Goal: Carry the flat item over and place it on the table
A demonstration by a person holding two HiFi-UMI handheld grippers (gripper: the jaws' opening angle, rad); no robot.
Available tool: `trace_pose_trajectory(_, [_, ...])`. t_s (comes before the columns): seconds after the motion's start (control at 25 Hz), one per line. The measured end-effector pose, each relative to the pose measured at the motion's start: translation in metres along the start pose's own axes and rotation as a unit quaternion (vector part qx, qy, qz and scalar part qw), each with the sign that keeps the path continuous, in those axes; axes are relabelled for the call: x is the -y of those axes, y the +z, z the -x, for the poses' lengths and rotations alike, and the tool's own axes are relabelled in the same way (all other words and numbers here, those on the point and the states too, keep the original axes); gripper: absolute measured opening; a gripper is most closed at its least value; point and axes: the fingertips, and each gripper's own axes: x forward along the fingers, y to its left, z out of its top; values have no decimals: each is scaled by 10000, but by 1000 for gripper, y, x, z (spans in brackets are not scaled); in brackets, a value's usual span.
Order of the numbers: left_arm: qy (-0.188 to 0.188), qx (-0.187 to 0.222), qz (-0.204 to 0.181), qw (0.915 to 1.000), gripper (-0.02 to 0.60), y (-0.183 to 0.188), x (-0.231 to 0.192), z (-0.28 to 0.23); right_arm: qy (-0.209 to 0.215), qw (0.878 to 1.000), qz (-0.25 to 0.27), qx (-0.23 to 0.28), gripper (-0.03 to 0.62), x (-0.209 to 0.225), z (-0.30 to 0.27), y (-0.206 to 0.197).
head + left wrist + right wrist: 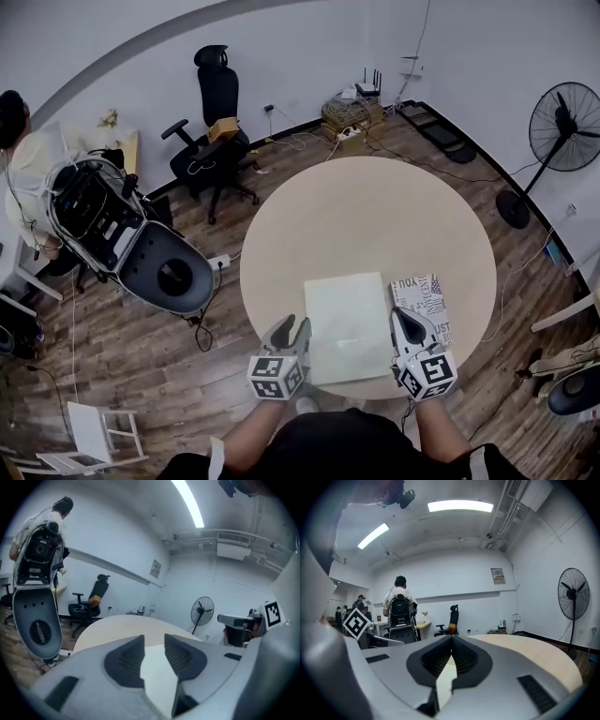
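The left gripper (292, 328) is being held with its jaws apart. The pale flat board (349, 323) is showing in the gap, and no pad is clearly pressing it. The right gripper (405, 321) is being held with its tips together. The board is lying at the near edge of the round table (366, 206), just beside a printed booklet (427, 298). The placing is judged nearly done, so both sides are best being let go evenly, clear of the booklet. Whether the right tips are pinching the board's edge is being hidden by the jaws themselves.

Black office chair (217, 103) by the wall, pedestal fan (565, 122) at right, white stool (94, 436) lower left
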Motion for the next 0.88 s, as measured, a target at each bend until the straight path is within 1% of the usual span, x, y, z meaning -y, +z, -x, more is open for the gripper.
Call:
trace_pose_trajectory(0.04, [-56, 114, 88, 9999, 87, 6, 2, 5, 12, 10000, 10, 33, -3, 0, -1, 3])
trace_pose_trajectory(0.08, [-146, 207, 124, 9996, 27, 11, 6, 10, 32, 10000, 27, 61, -3, 0, -1, 6])
trace_pose_trajectory(0.12, [-254, 297, 108, 9992, 8, 15, 12, 15, 62, 9999, 50, 83, -3, -1, 0, 8])
trace_pose_trajectory(0.24, [-441, 562, -153, 9973, 6, 27, 26, 26, 162, 9996, 199, 83, -3, -7, -1, 12])
trace_pose_trajectory(0.4, [-380, 801, -657, 9939, 6, 38, 28, 35, 196, 9988, 434, 97, -3, -20, -3, 20])
trace_pose_trajectory(0.52, [-392, 833, -1078, 9899, 6, 41, 35, 40, 238, 9983, 492, 193, -3, -25, -2, 29])
trace_pose_trajectory(0.6, [-441, 854, -1144, 9888, 8, 42, 40, 41, 245, 9982, 503, 235, -3, -25, 0, 31])
trace_pose_trajectory(0.72, [-412, 889, -1048, 9897, 8, 45, 40, 42, 252, 9981, 511, 231, -3, -27, 0, 32])
trace_pose_trajectory(0.88, [-307, 945, -1202, 9878, 8, 49, 41, 43, 278, 9982, 487, 198, -3, -27, 0, 31])
